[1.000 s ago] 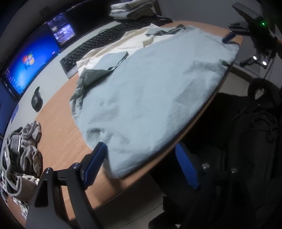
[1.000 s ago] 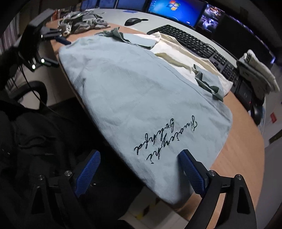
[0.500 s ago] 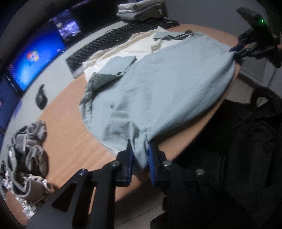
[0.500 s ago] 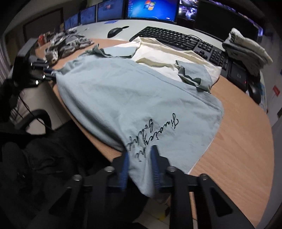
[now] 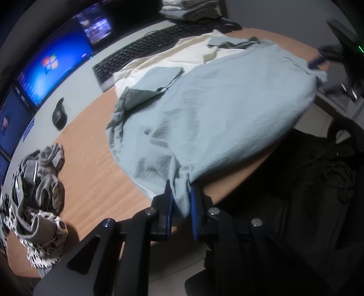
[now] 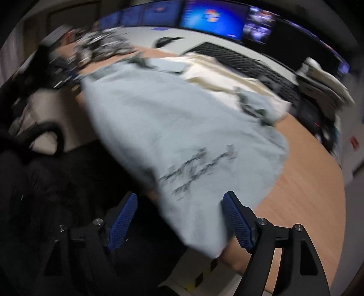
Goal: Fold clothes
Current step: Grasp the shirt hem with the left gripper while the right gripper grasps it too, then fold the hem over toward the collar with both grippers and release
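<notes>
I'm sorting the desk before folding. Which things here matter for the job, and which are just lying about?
For the job:
light blue shirt
cream garment
crumpled grey clothes
folded stack

Lying about:
keyboard
mouse
monitors

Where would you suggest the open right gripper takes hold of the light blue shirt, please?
The hem corner of the shirt that hangs over the table edge, coming in from the table's near side: it droops free between the open jaws of the right gripper.

One light blue shirt (image 5: 227,109) and one cream garment (image 5: 182,52) under it — both on one table (image 5: 91,164). One keyboard (image 5: 145,50), one mouse (image 5: 59,115), two clothes heaps — a crumpled pile (image 5: 36,195) and a folded stack (image 5: 191,9). Two hand-held grippers: left hand-held gripper (image 5: 180,206), right hand-held gripper (image 6: 179,223).
</notes>
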`<state>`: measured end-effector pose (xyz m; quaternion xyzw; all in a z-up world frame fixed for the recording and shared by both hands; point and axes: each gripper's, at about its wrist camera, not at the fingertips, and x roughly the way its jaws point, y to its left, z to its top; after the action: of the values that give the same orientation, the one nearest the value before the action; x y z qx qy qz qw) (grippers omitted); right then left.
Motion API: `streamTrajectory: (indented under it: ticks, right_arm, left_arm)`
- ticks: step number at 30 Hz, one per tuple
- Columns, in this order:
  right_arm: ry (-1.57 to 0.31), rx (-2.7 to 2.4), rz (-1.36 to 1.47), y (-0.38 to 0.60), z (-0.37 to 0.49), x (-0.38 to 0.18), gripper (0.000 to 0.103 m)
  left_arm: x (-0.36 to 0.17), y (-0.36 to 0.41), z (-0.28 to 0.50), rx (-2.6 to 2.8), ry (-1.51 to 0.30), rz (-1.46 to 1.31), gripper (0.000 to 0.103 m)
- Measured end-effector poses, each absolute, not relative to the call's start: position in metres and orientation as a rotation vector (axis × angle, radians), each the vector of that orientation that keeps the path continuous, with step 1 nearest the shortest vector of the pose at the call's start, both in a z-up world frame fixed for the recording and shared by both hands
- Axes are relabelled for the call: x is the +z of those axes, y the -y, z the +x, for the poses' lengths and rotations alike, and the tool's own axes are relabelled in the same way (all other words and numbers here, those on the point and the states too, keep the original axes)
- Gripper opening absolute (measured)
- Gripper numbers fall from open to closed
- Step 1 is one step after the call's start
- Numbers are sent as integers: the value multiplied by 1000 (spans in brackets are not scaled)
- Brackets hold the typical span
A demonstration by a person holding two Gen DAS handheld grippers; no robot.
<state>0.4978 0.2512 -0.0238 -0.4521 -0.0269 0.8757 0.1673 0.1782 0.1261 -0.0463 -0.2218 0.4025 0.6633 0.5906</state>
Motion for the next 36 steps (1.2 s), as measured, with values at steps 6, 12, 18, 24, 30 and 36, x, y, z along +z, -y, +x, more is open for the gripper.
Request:
streamTrajectory:
  ticks: [6, 12, 18, 24, 30, 36]
  right_arm:
    - [232, 2412, -1310, -249, 497, -25, 47]
    - [128, 2446, -1304, -255, 503, -5, 8]
    - [131, 2430, -1163, -295, 492, 49, 8]
    - [150, 2391, -1047, -365, 458, 102, 8]
    - [14, 2351, -1022, -485, 393, 113, 6]
    - [-382, 2669, -1296, -497, 375, 72, 11]
  left_arm:
    - [-46, -127, 179, 1564, -925, -523, 14]
    - [-33, -115, 186, 1543, -918, -498, 14]
    - [19, -134, 170, 1631, -872, -460, 13]
    - [68, -232, 127, 1726, -856, -420, 10]
    - [79, -364, 63, 1763, -870, -520, 7]
    - [49, -364, 67, 1549, -930, -563, 28]
